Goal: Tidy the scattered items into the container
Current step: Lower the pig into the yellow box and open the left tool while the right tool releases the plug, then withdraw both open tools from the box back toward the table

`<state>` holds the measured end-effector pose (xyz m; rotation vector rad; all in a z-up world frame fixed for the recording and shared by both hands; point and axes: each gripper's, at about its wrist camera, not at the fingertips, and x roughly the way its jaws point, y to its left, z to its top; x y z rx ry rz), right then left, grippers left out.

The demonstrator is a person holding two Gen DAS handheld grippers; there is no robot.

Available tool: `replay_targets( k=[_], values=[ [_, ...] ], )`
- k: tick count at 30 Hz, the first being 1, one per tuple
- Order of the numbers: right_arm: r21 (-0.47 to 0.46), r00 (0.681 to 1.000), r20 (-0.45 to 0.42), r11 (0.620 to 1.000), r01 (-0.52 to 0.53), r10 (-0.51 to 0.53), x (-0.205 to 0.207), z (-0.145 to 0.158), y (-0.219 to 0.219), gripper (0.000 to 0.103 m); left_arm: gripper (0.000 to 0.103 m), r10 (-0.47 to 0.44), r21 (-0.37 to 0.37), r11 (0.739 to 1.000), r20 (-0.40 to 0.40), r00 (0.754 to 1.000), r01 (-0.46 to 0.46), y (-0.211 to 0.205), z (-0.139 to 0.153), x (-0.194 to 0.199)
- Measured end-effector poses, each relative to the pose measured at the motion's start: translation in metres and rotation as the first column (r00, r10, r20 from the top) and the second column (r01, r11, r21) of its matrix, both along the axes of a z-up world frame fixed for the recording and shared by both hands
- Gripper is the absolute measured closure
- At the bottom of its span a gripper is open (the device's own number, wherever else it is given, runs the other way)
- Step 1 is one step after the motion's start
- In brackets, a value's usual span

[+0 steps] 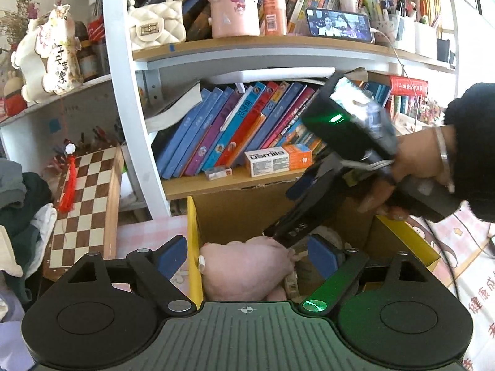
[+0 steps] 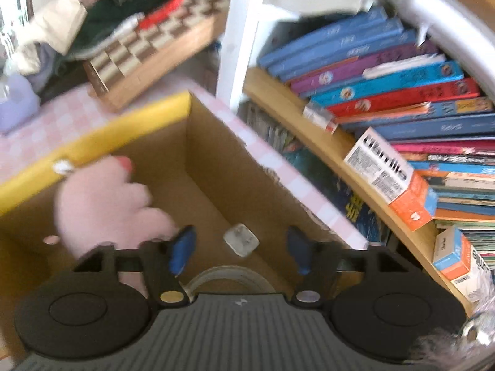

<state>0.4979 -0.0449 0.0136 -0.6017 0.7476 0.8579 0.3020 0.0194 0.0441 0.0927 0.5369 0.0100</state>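
An open cardboard box [image 1: 193, 247] with yellow flaps stands on the pink checked tablecloth. A pink plush toy [image 1: 247, 266] lies inside it against the left wall. My left gripper [image 1: 247, 256] is open above the box's near edge, over the plush, holding nothing. A hand holds my right gripper [image 1: 277, 215] tilted down into the box from the right. In the right wrist view, the right gripper [image 2: 240, 251] is open and empty. A white charger plug [image 2: 241, 239] lies on the box [image 2: 123, 126] floor beyond it, a clear tape roll [image 2: 229, 275] is nearer, and the plush [image 2: 108, 207] is to the left.
A bookshelf with leaning books [image 1: 235, 123] and a toothpaste carton [image 1: 269, 160] stands right behind the box. A folded chessboard [image 1: 83, 204] leans at the left beside a pile of clothes [image 1: 18, 204]. A cable [image 1: 445, 247] trails over the cloth at the right.
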Motion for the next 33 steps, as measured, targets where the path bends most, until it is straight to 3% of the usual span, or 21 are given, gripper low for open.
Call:
replay_targets(
  k=[12,17,24,33],
  values=[
    [0.215,0.988,0.128,0.975,0.058,-0.087,-0.068,0.063,-0.058,0.035,0.015,0.005,-0.024,1.000,0.069,0.998,-0.004,0.008,0.014,-0.029],
    [0.274,0.979,0.137,0.956,0.106,-0.148,-0.100,0.080,-0.080,0.033,0.014,0.007,-0.033,0.999,0.098,0.995,-0.003,0.014,0.020,-0.047],
    [0.278,0.958,0.176,0.945,0.173,-0.227,-0.141,0.085,-0.104,0.030,0.011,0.016,-0.052,0.999,0.107,0.994,-0.010,0.026,0.020,-0.074],
    [0.323,0.890,0.248,0.899,0.295,-0.381,-0.192,0.082,-0.132,0.030,0.011,0.036,-0.041,0.999,0.096,0.995,-0.032,0.035,0.014,-0.110]
  ],
)
